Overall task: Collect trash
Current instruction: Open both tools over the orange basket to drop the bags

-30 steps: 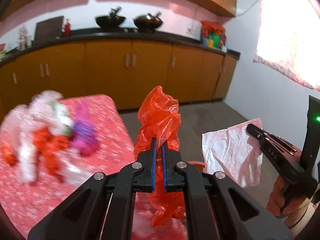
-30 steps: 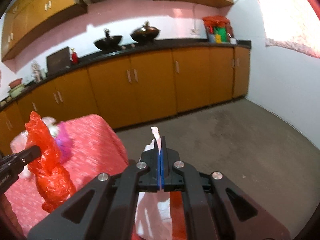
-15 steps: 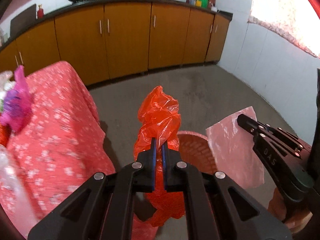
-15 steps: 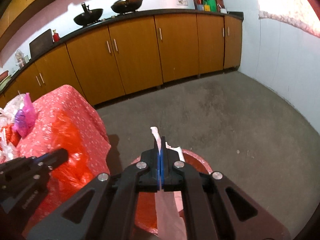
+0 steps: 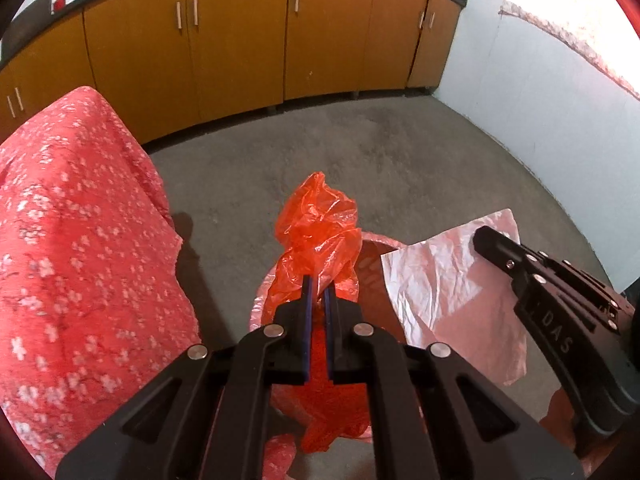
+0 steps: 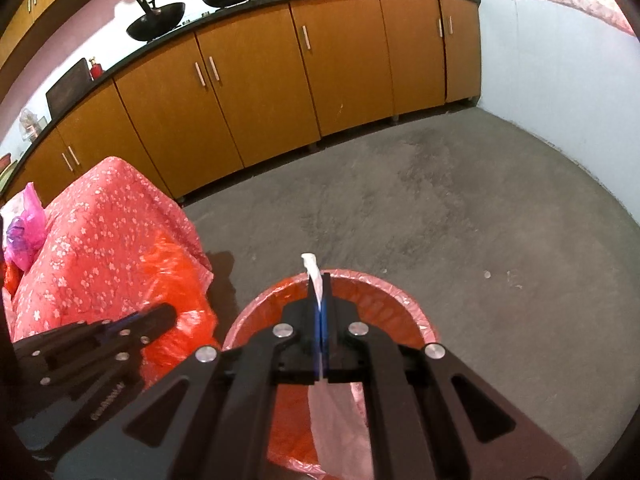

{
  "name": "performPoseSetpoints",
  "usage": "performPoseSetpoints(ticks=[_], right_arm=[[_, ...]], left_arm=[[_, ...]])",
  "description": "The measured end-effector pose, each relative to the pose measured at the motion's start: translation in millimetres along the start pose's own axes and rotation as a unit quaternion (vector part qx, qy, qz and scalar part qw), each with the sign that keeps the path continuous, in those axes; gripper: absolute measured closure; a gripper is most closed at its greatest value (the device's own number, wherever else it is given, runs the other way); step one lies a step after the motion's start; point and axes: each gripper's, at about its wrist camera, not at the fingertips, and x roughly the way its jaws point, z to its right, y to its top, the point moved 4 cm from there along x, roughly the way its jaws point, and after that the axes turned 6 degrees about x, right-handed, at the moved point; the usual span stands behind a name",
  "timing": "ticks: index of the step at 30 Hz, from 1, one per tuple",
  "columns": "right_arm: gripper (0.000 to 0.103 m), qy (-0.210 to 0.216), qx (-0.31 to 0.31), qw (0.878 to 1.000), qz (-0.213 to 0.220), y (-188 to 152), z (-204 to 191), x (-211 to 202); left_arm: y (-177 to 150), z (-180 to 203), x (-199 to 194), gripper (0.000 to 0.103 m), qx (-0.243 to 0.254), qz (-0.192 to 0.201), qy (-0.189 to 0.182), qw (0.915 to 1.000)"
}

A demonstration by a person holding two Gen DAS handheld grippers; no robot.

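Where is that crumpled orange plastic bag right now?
The orange plastic bag is pinched in the left tongs in the left wrist view, hanging over the lined red bin on the floor, beside the pink floral-covered table.

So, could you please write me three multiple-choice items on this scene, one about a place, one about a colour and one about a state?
1. Where is the bin?
A. on the floor beside the covered table
B. on the counter
C. inside a cupboard

2. What colour is the crumpled bag in the left claw?
A. green
B. orange-red
C. black

3. What is the state of the right claw?
A. wide open and empty
B. shut on the pale pink sheet
C. resting on the counter

Answers: 1 A, the lined rim sits on grey floor next to the floral tablecloth; 2 B, the plastic is bright orange-red; 3 B, the sheet pokes up between the closed fingers.
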Motion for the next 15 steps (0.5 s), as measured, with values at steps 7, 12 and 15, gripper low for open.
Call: performPoseSetpoints(ticks=[7,12,15], right_arm=[[0.094,0.003,0.017,1.0,-0.002,-1.3,9.1,-1.3],[0.089,-0.003,0.027,1.0,0.005,0.1,16.3,-10.5],[0.089,-0.009,0.029,0.999,0.014,-0.1,19.4,-21.3]], left_arm=[[1.0,-3.7,8.3,0.086,0.0,-0.011,-0.005,0.9999],[2.3,-0.2,2.1,0.066,-0.002,-0.004,-0.01,0.9999],[2.4,-0.1,-5.9,0.066,-0.003,-0.002,-0.013,0.9999]])
